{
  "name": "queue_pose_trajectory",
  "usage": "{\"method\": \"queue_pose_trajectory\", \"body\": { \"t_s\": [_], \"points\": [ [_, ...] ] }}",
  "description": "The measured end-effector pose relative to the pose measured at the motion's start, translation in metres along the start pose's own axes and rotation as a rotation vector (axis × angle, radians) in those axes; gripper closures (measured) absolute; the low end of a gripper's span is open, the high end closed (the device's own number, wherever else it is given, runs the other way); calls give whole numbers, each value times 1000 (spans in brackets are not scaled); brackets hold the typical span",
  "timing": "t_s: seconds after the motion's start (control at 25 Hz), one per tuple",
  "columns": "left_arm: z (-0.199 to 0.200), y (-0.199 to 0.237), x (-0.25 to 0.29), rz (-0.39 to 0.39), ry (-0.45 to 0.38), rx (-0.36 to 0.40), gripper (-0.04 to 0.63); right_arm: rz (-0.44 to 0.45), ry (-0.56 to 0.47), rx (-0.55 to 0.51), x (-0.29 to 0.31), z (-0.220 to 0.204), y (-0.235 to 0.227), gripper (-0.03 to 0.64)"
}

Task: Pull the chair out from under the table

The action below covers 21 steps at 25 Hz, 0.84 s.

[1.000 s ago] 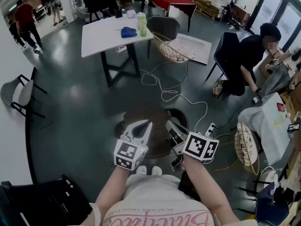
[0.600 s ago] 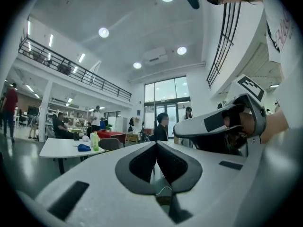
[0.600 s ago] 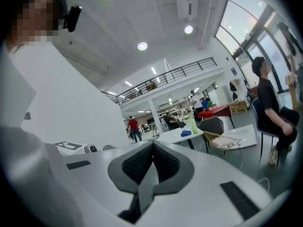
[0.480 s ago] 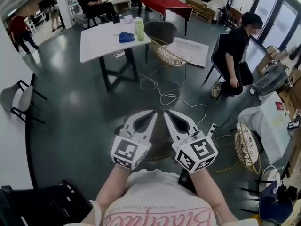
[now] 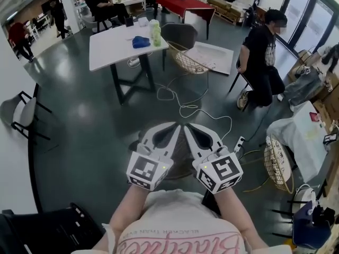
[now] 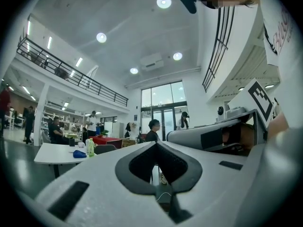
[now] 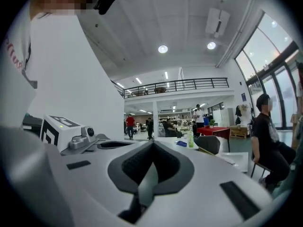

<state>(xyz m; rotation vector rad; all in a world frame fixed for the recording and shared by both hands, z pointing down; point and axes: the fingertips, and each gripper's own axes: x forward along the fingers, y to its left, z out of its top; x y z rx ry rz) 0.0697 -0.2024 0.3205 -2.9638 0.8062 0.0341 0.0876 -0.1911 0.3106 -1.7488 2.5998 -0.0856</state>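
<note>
Head view steeply down, gripper views level, sharing white table (image 5: pixel 114 49)

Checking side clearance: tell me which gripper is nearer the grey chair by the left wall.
Left. The left gripper is well to the right of the grey chair in the head view; the right gripper sits just beyond the left one, farther from it.

We log table (image 5: pixel 122 45) white, chair (image 5: pixel 181 33) dark grey, cloth (image 5: pixel 140 42) blue, bottle (image 5: pixel 156 32) pale green. Floor (image 5: pixel 85 115) is glossy dark grey-teal and cable (image 5: pixel 183 109) is white. Far table (image 5: pixel 185 3) red. Left gripper (image 5: pixel 170 128) and right gripper (image 5: pixel 188 128) are light grey with black lining and black-and-white square markers. Our shirt (image 5: pixel 175 232) is pale with pink-red lettering. Bystander (image 5: pixel 259 49) in black.
</note>
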Motion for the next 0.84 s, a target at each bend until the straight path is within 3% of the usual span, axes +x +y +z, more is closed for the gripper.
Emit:
{"method": "queue_pose_trajectory", "body": {
  "t_s": [0.84],
  "points": [
    [-5,-5,-6,1,16,10,594,39,23,-46,-3,-11,11,614]
  ]
}}
